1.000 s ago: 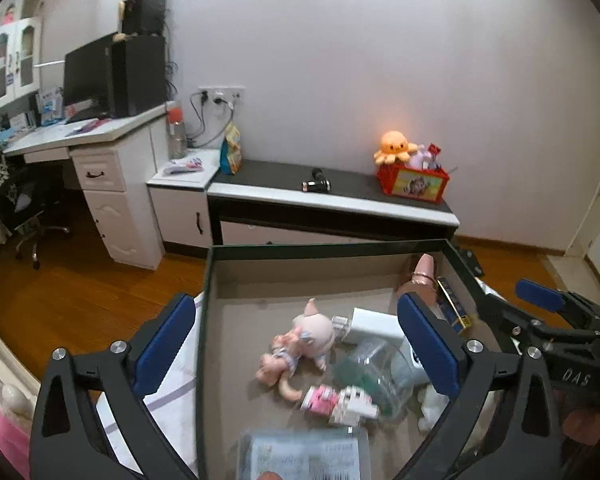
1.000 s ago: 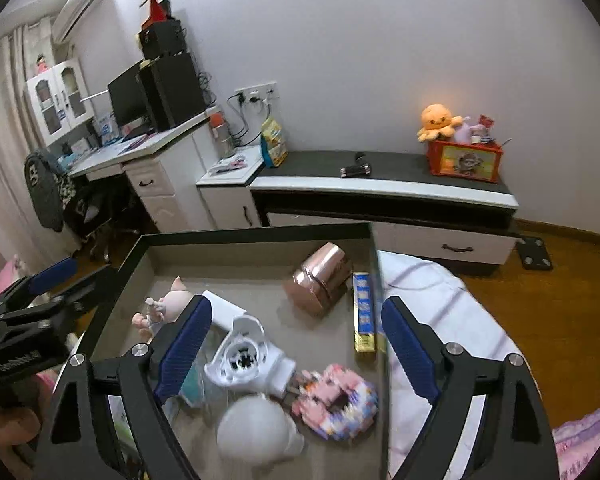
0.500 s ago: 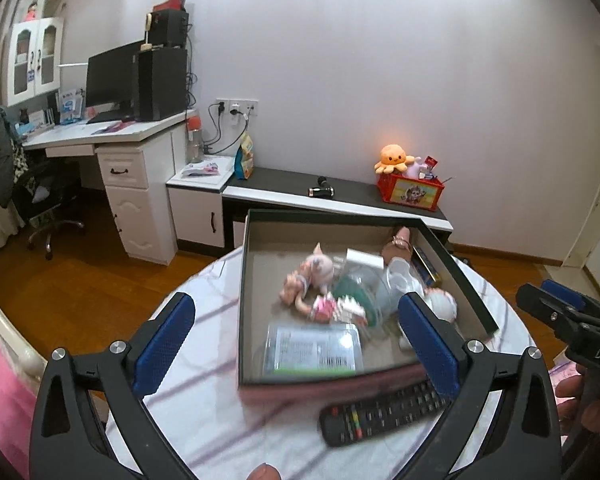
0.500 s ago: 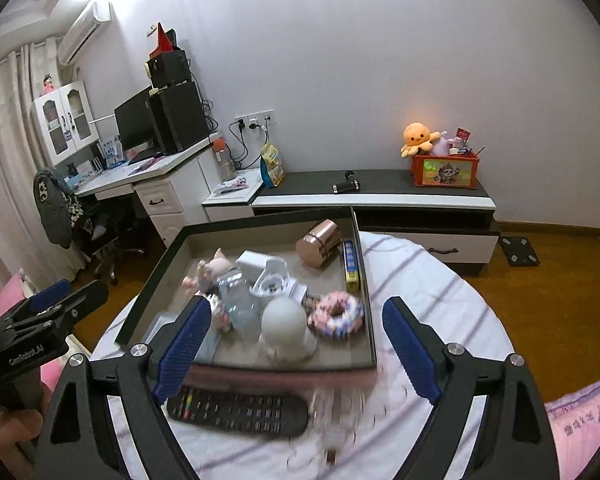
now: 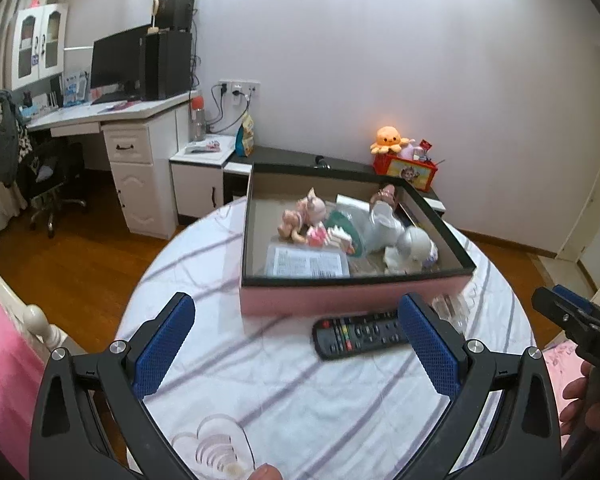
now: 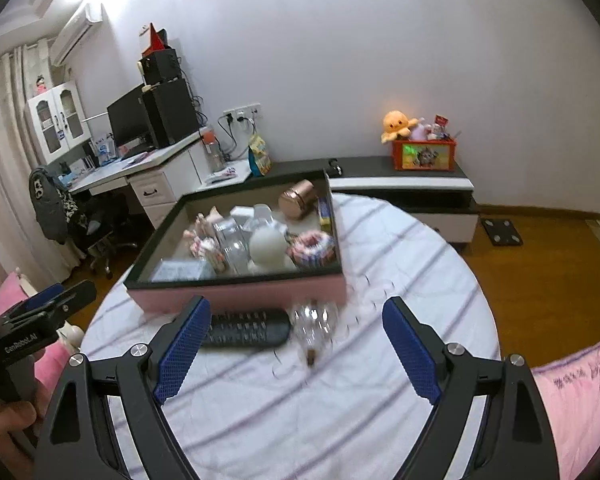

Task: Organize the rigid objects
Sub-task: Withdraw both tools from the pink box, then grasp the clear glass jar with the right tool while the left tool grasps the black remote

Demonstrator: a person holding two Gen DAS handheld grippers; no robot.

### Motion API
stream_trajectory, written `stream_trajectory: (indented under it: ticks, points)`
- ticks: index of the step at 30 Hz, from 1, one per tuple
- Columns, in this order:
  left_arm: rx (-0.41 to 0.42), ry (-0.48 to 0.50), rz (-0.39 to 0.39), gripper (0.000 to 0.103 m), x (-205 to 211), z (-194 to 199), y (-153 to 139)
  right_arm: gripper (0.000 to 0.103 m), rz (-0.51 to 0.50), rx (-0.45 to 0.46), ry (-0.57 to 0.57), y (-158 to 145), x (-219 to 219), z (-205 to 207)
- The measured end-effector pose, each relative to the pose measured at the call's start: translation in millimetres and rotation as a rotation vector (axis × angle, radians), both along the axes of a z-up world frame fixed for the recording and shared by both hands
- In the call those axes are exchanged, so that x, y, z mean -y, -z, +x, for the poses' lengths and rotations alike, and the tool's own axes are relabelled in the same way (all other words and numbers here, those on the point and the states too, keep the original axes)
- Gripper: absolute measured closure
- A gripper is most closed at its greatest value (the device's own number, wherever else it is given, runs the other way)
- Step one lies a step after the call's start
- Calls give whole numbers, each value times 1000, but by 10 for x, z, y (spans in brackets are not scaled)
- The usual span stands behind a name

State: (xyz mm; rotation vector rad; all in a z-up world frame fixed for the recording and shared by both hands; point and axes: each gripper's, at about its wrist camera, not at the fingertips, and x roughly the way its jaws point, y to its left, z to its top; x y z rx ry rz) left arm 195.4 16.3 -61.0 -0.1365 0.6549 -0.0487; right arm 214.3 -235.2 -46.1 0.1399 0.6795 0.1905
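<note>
Left gripper (image 5: 296, 344) jaws spread wide, empty, above striped tablecloth (image 5: 300, 408). Right gripper (image 6: 296, 348) likewise wide, empty. Beyond fingertips: black remote (image 6: 246, 328) flat on cloth, clear glass bottle (image 6: 314, 326) just beside it. Farther: pink-sided box (image 6: 240, 294) holding doll (image 5: 304, 216), white round object (image 6: 267, 246), copper tin (image 6: 296, 199).

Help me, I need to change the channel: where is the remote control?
The remote control lies on the table, just in front of the pink box, beside a small clear bottle.
</note>
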Motion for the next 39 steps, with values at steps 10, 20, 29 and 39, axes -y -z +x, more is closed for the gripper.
stream_trajectory:
  ticks: [10, 20, 29, 39]
  points:
    - [-40, 13, 6, 0, 88, -314, 142, 14, 0, -50, 3, 192, -34, -255]
    - [14, 2, 9, 0, 48, -527, -48, 14, -21, 17, -39, -21, -225, -432]
    - [16, 8, 10, 0, 76, -569, -63, 14, -30, 22, -32, -32, -220, -463]
    - [-25, 26, 18, 0, 185, -423, 60, 14, -51, -44, -2, 208, -71, -191]
